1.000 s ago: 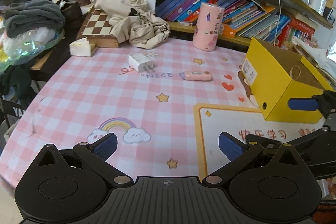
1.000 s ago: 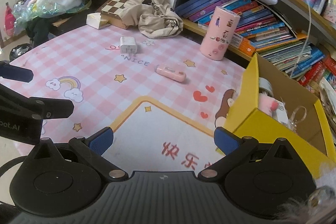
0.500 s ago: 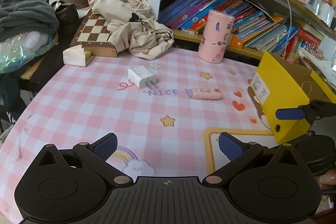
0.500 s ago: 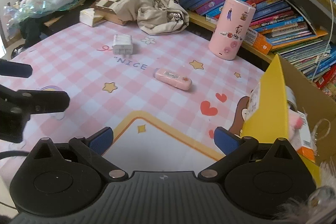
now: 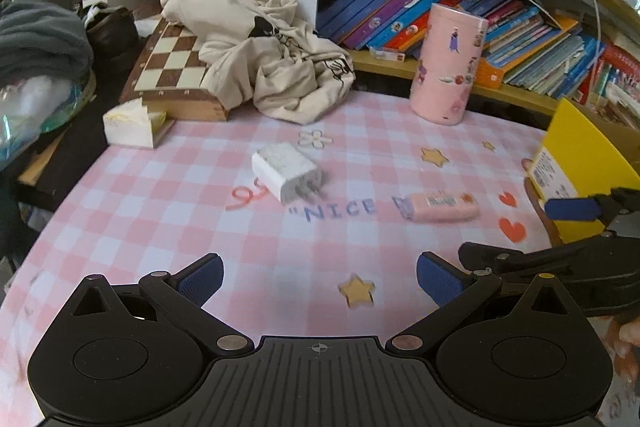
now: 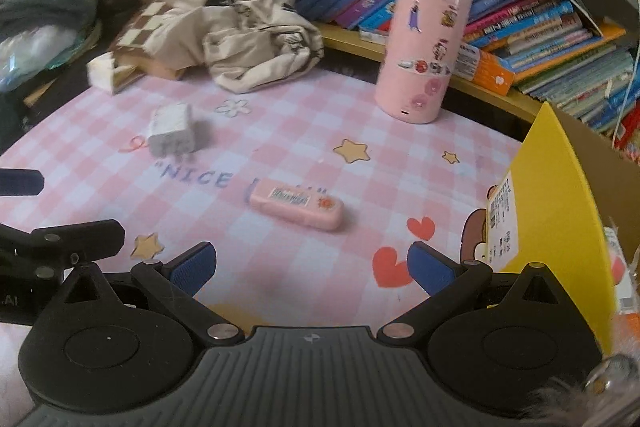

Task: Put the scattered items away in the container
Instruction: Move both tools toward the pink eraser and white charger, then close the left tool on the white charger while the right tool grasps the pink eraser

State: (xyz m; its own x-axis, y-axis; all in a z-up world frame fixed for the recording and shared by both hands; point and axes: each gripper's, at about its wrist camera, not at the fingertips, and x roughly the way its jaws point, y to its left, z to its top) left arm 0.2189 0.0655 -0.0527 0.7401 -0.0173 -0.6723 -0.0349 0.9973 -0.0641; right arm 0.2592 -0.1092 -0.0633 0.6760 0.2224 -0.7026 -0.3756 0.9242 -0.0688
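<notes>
- Pink checked table mat (image 5: 168,211) fills the middle of both wrist views; "NICE" lettering, stars and hearts printed on it.
- Bookshelf (image 5: 460,7) runs across the top and upper right, packed with leaning books.
- Beige crumpled cloth (image 5: 264,55) at upper centre-left, draped over one end of a chessboard (image 5: 172,67).
- Yellow box (image 6: 560,187), the container, on the right edge of the right wrist view, top open; what lies inside is too blurred to name.
- Pink cylinder (image 6: 424,47) with stickers stands upright at upper centre-right, near the shelf.
- My left gripper (image 5: 318,277), bottom of its view: fingers spread apart, nothing held.
- My right gripper (image 6: 310,265): likewise spread, nothing held; it hangs over the mat beside the box.
- White charger (image 5: 286,171), on its side at centre, prongs toward the camera.
- Pink eraser-like case (image 6: 296,203), flat on the mat, centre of the right view, between charger and box, apart from both.
</notes>
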